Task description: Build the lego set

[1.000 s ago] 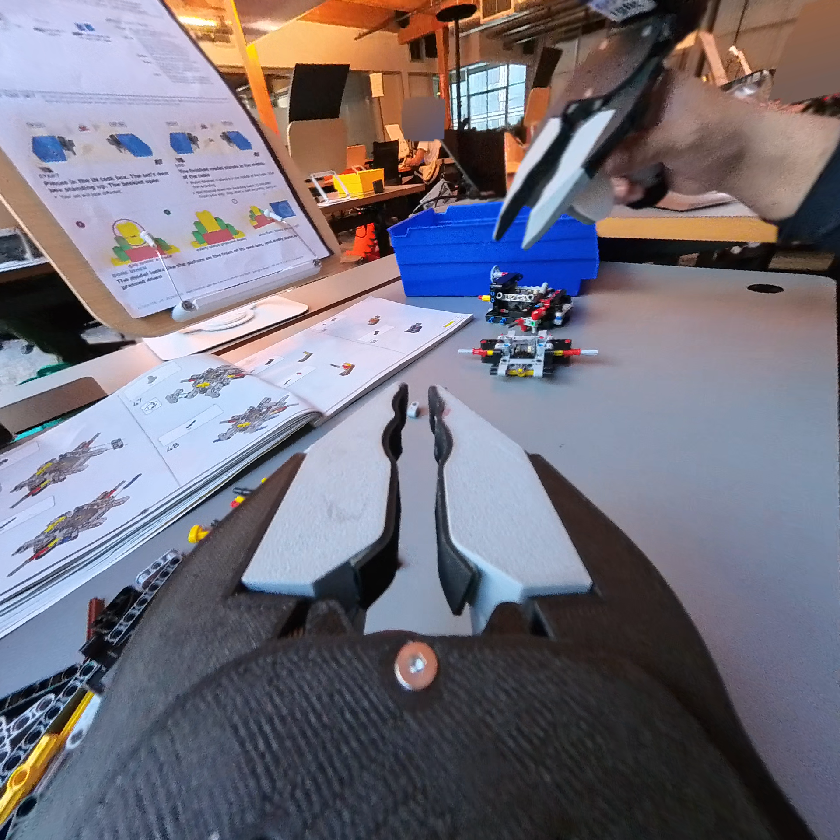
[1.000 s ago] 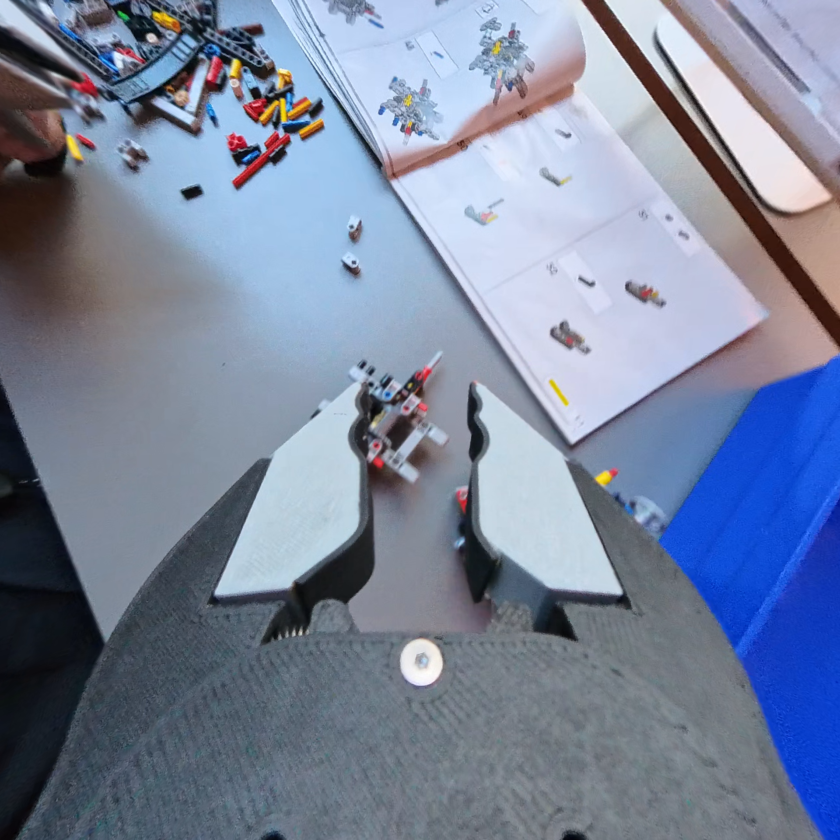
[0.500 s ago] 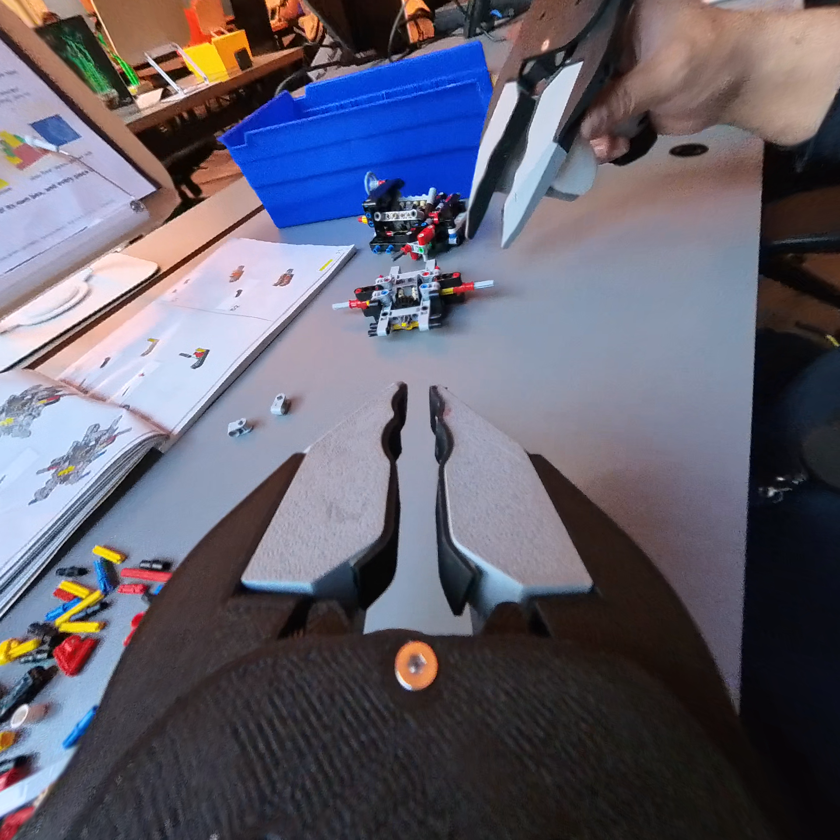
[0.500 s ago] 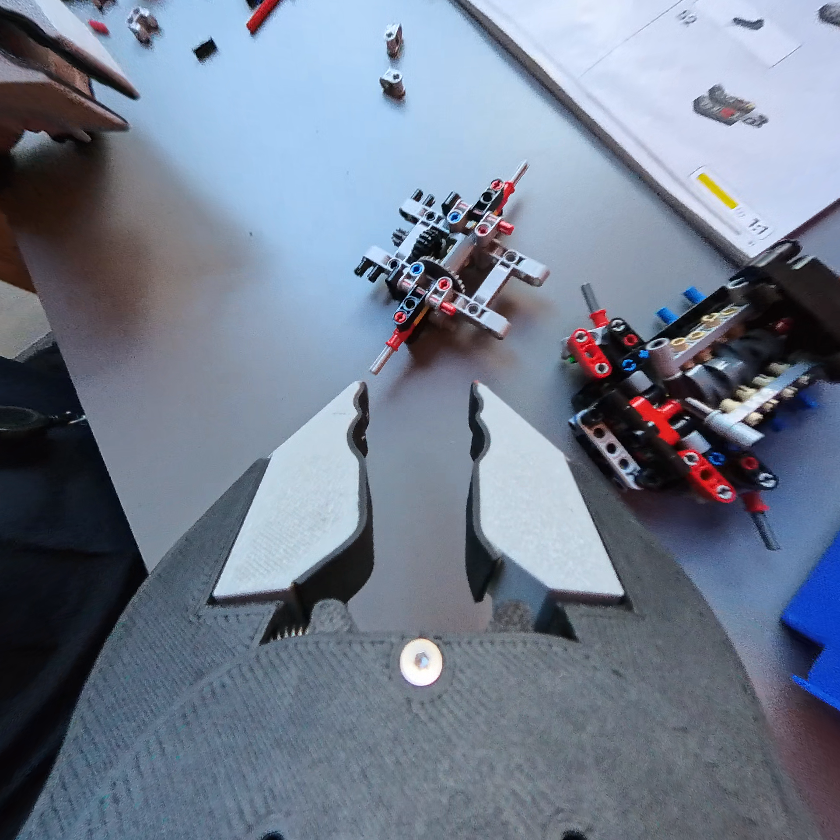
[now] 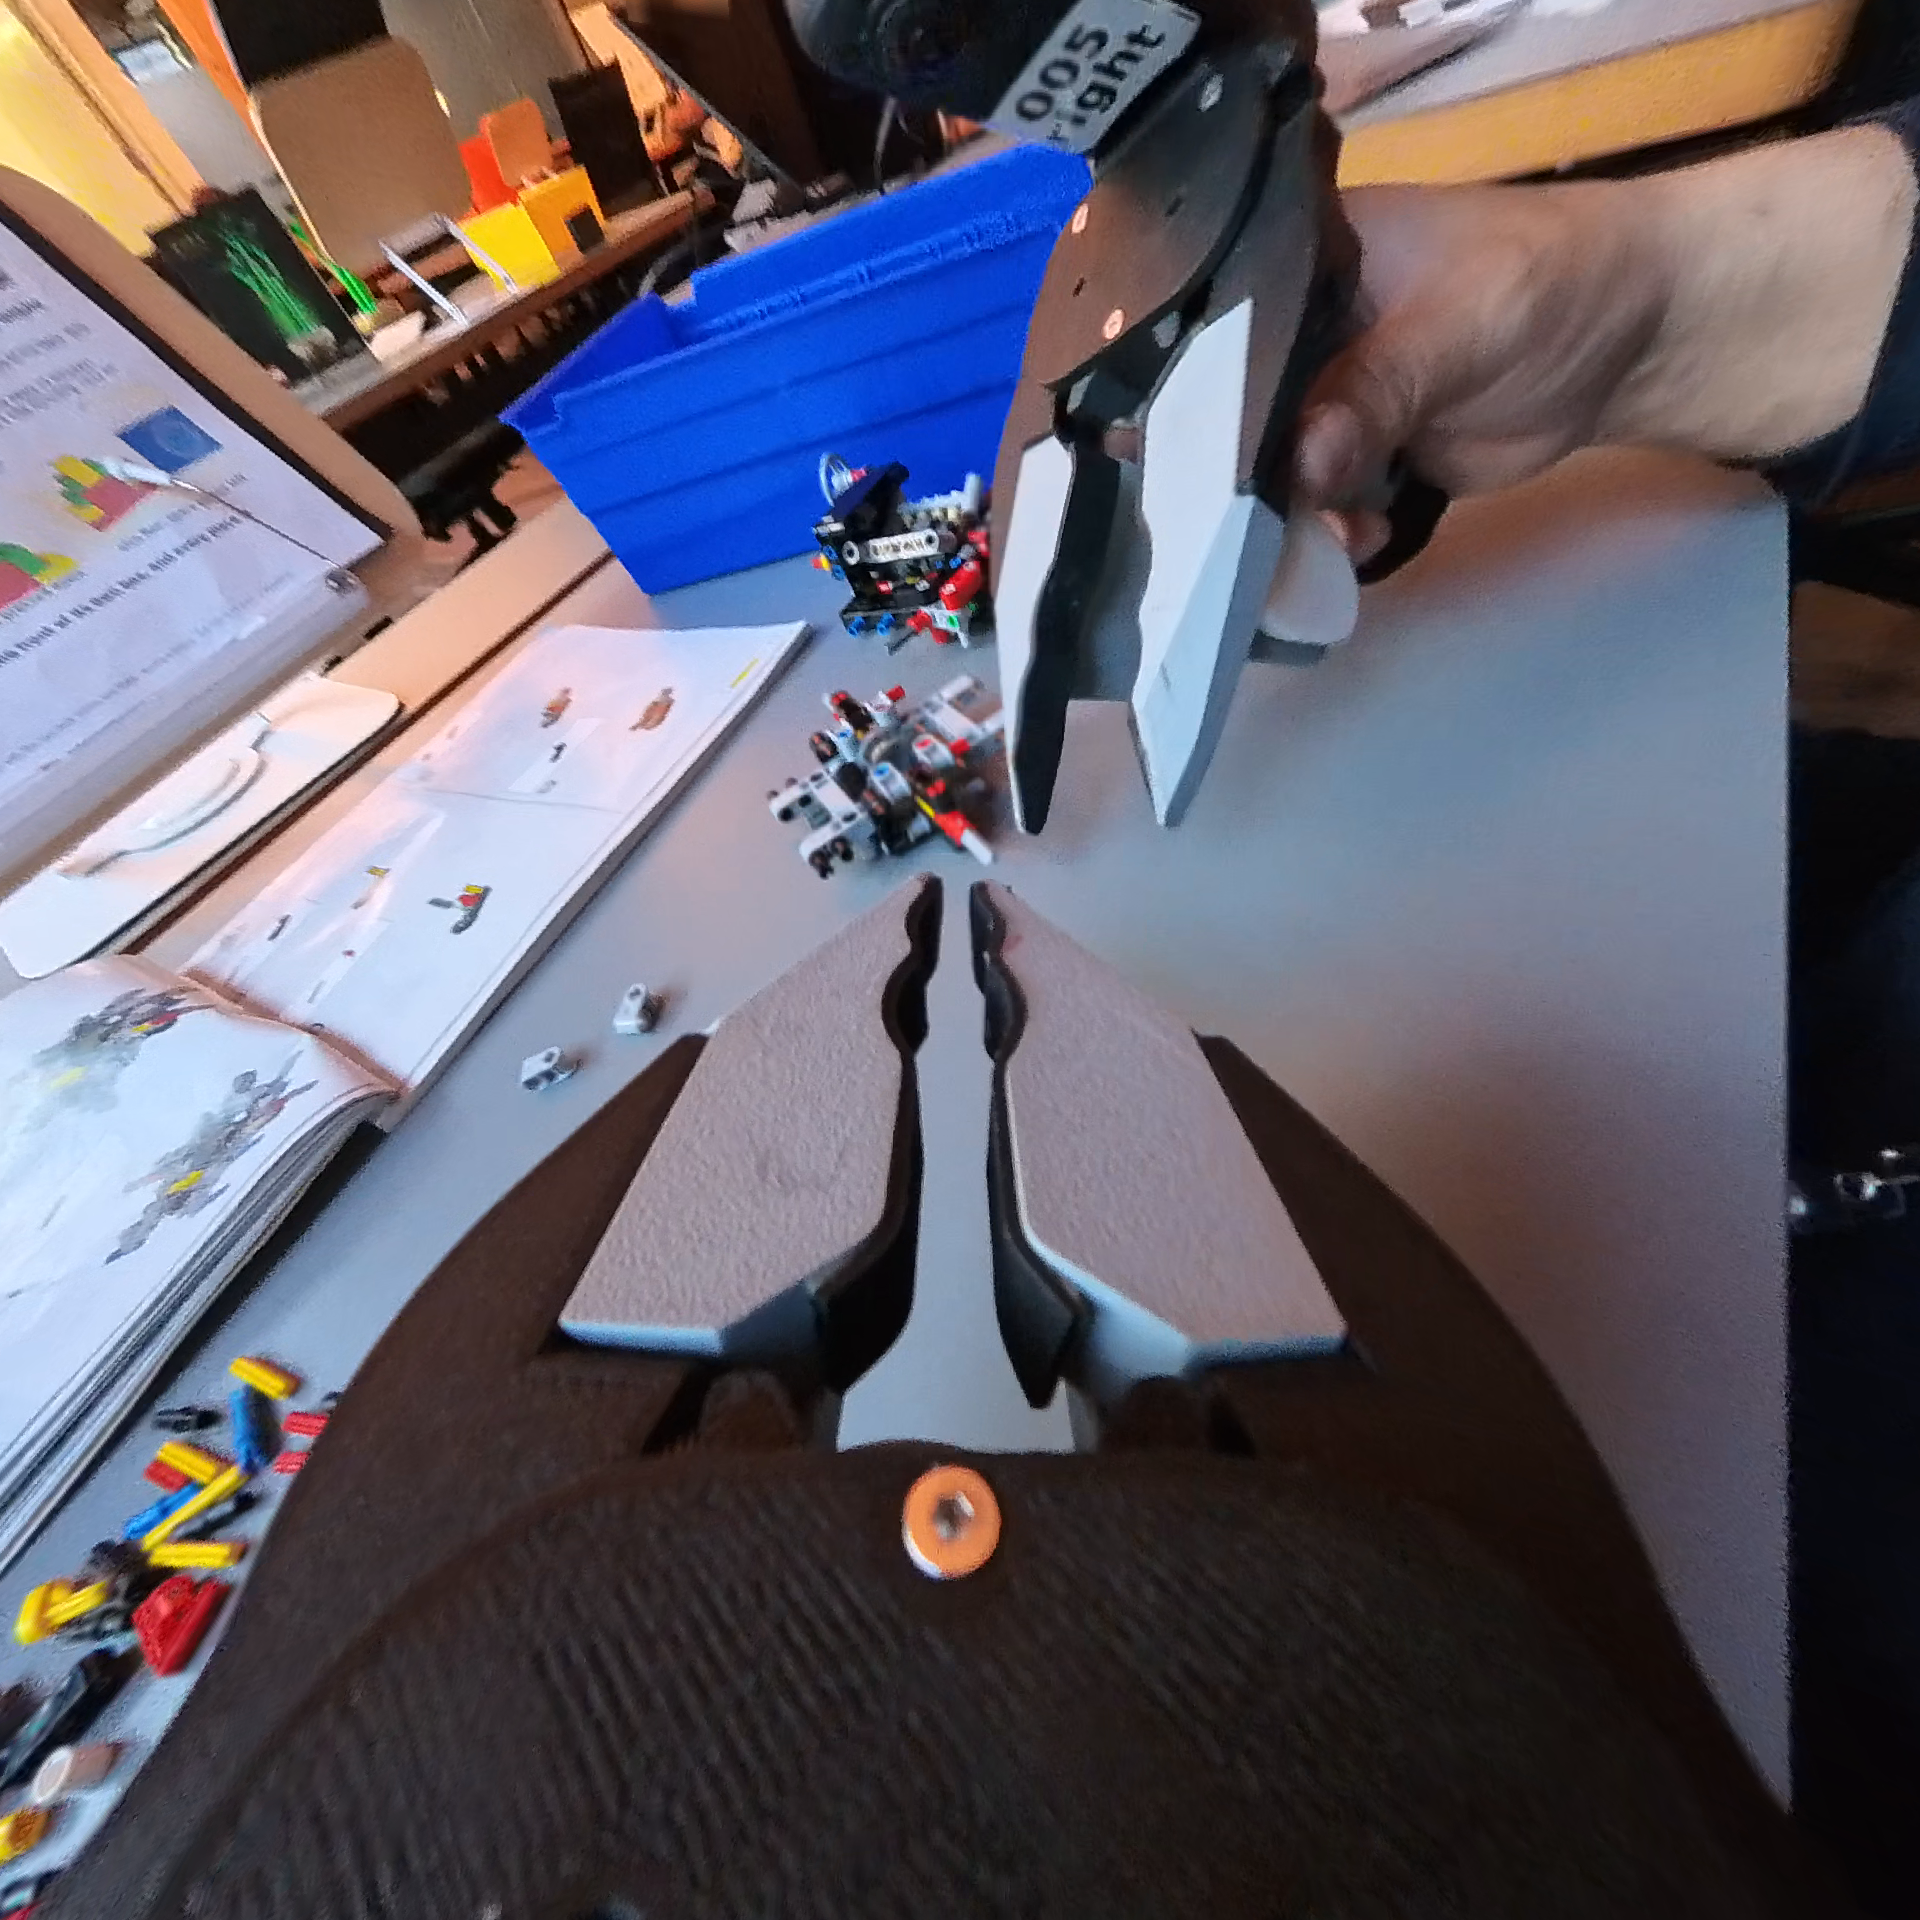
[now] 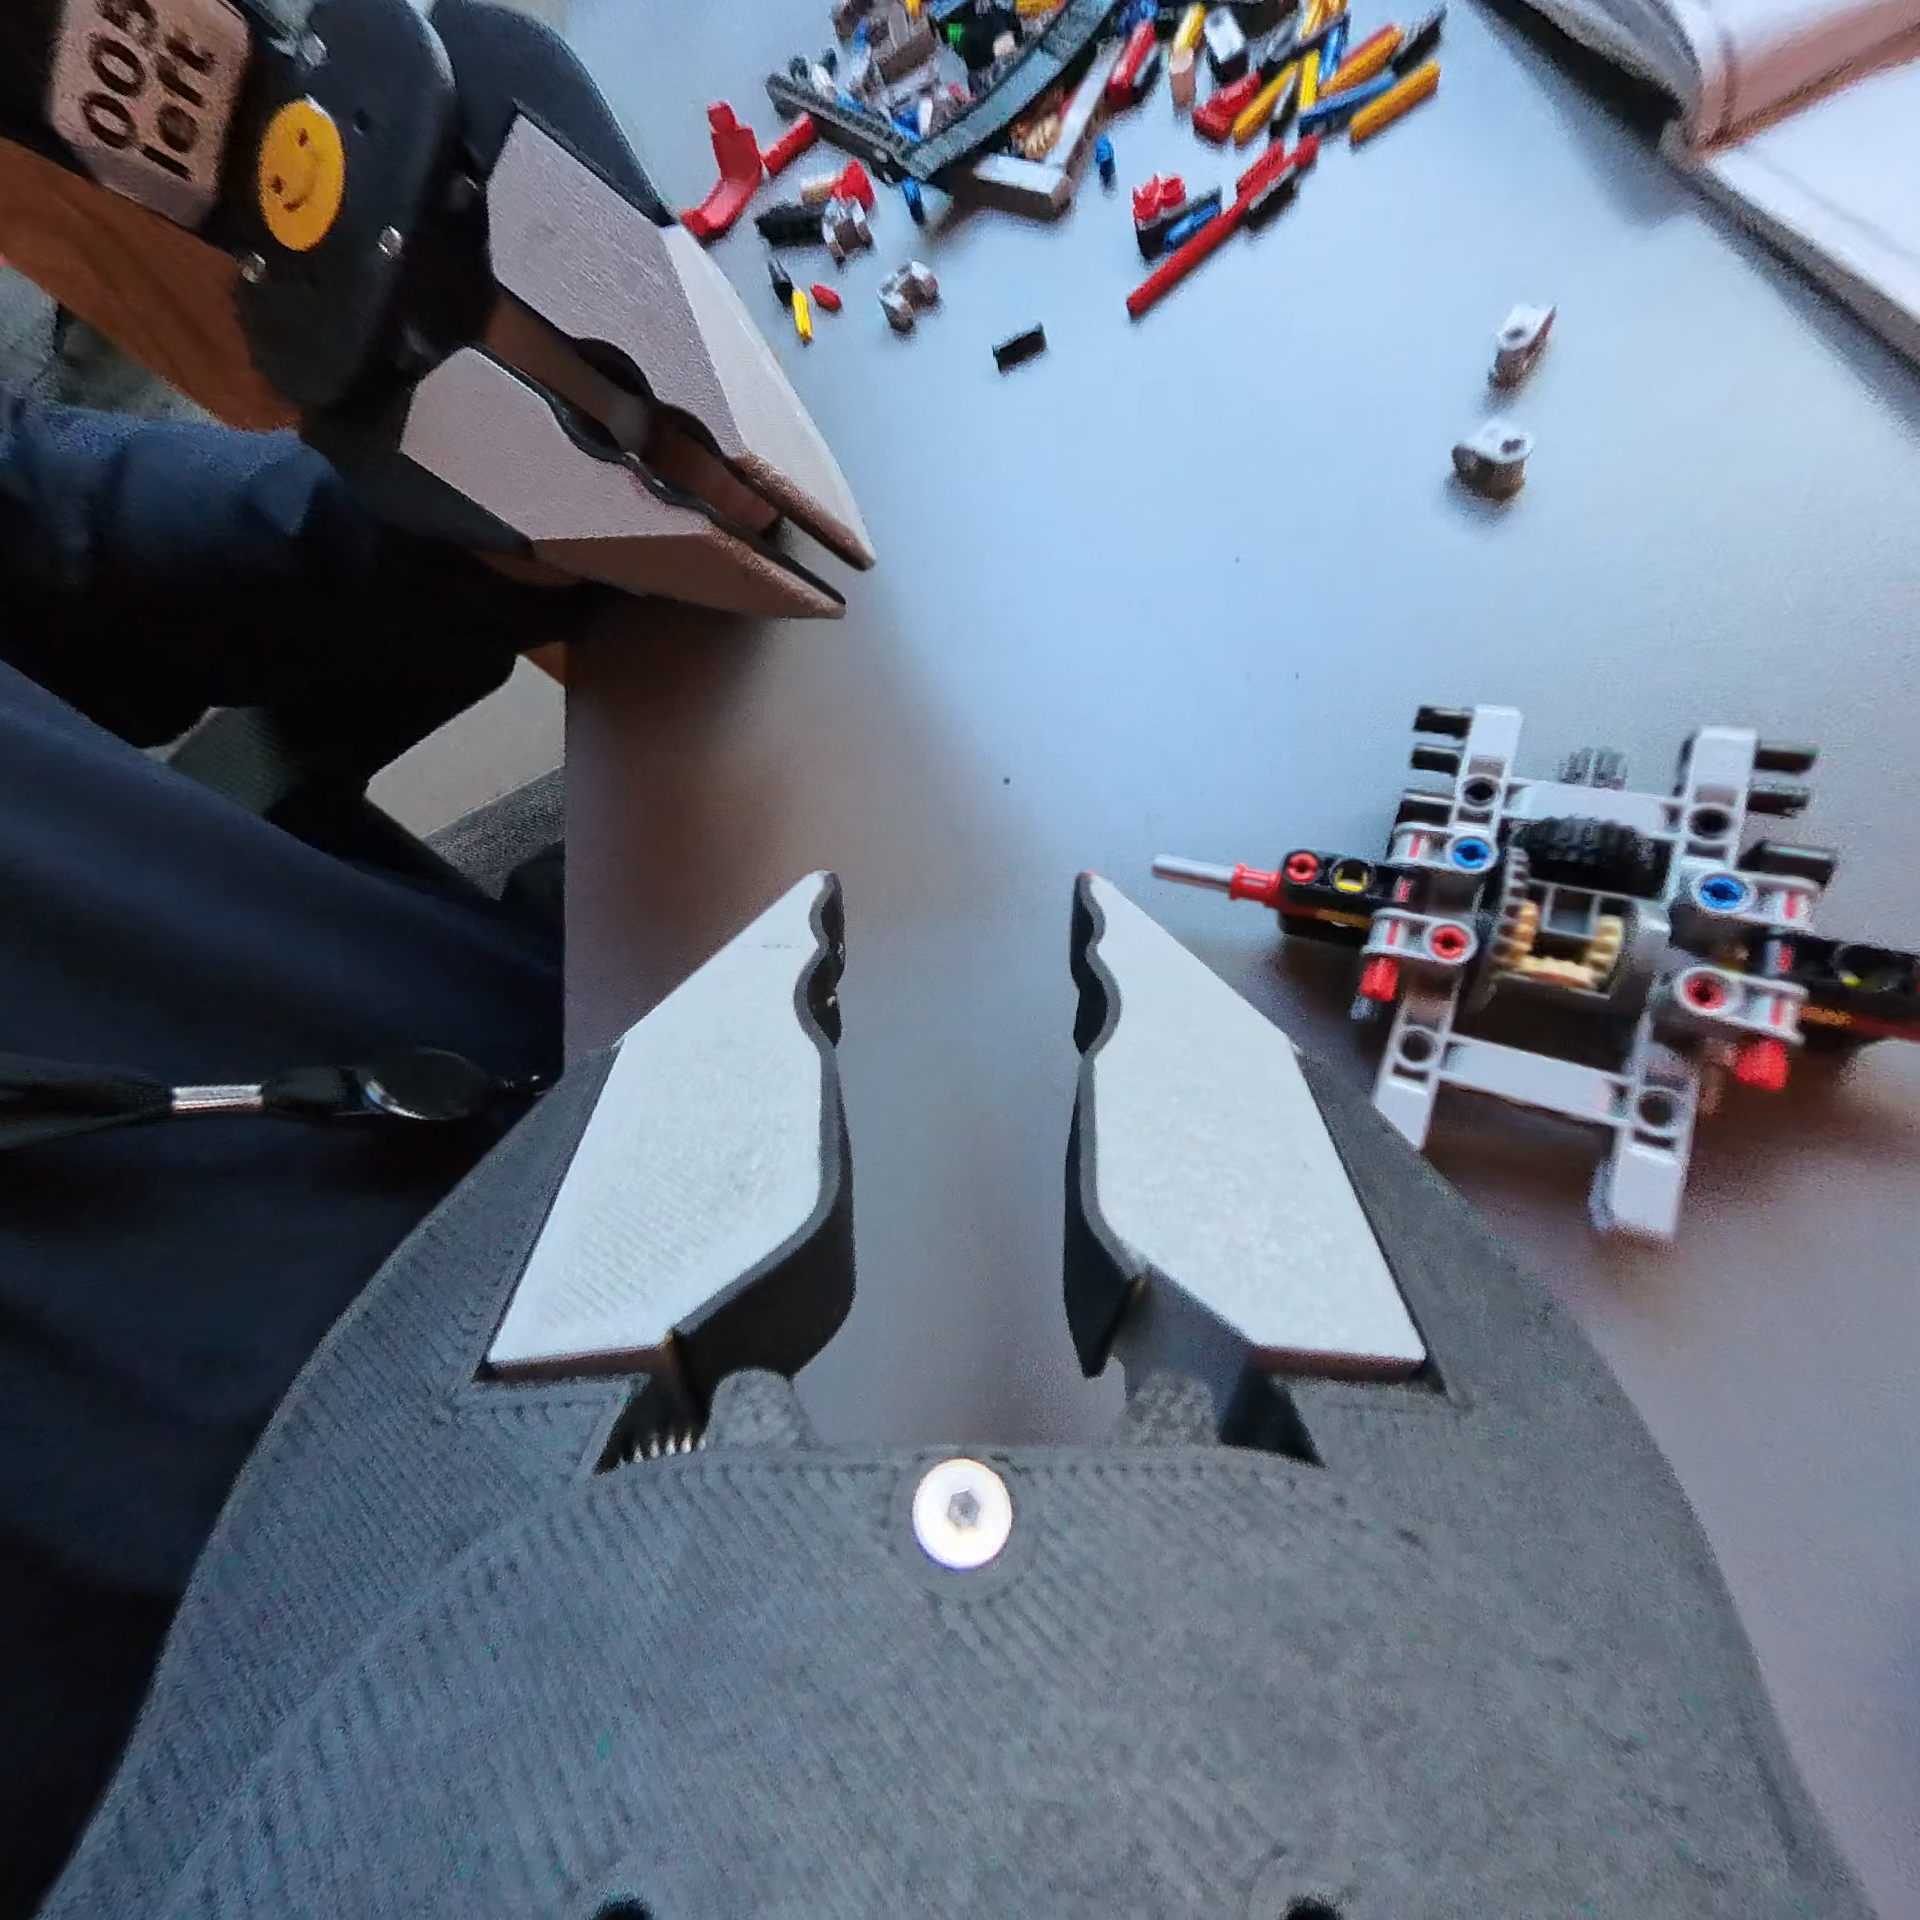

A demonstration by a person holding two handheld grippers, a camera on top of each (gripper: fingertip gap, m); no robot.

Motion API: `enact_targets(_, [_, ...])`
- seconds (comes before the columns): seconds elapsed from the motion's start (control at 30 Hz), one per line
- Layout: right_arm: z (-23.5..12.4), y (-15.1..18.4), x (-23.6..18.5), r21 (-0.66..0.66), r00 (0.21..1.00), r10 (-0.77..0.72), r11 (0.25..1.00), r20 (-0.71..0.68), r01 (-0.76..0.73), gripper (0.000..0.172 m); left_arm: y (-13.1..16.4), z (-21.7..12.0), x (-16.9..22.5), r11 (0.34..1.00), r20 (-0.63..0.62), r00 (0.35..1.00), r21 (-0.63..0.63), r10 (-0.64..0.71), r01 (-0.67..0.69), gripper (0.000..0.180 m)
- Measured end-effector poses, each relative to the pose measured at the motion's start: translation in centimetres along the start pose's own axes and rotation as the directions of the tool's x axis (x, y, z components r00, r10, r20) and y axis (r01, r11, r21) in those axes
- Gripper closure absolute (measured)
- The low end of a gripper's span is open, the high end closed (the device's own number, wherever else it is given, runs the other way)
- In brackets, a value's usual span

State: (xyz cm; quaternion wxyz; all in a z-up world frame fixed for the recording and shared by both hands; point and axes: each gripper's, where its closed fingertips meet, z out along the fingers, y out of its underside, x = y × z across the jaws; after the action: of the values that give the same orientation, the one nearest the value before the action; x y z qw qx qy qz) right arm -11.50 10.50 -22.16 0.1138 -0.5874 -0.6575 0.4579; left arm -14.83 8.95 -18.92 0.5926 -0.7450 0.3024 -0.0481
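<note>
I see two brick builds on the table [image 5: 1455, 935]: the grey frame [image 6: 1558, 966] and, beyond it, a darker build [image 5: 904, 561]. My right gripper [image 6: 956, 904], wide and bare, hangs just beside the frame. My left gripper [image 5: 956, 894], nearly closed, is bare. Two grey connectors [image 6: 1507, 395] lie nearby.

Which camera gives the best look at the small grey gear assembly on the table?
The right wrist view: the grey gear assembly lies close and sharp, gears showing. In the left wrist view it is smaller, blurred, and partly hidden behind the right gripper.
</note>
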Motion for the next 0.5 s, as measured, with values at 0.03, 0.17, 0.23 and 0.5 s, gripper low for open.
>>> enact_targets(0.03, [-0.4, -0.3, 0.0, 0.011, 1.000, -0.006, 1.000, -0.007, 0.006, 0.131, -0.2, -0.3, -0.2, 1.000, 0.010, 1.000, 0.022, -0.001, 0.000, 0.178])
enact_targets(0.17, [-3.3, 0.1, 2.0, 0.032, 0.991, 0.011, 0.999, -0.135, -0.007, 0.131, -0.7, -1.1, -0.6, 0.997, 0.030, 0.999, 0.078, 0.017, -0.019, 0.178])
enact_targets(0.23, [-4.5, 1.0, 3.4, 0.019, 0.973, 0.003, 1.000, -0.229, 0.001, 0.131, -0.7, -1.1, -0.6, 0.997, 0.025, 0.999, 0.077, 0.021, -0.023, 0.177])
enact_targets(0.5, [-5.4, 2.1, 6.8, -0.017, 0.881, -0.142, 0.989, -0.451, 0.150, 0.131, -1.8, -0.3, 0.9, 0.991, -0.096, 0.995, 0.128, 0.037, -0.025, 0.177])
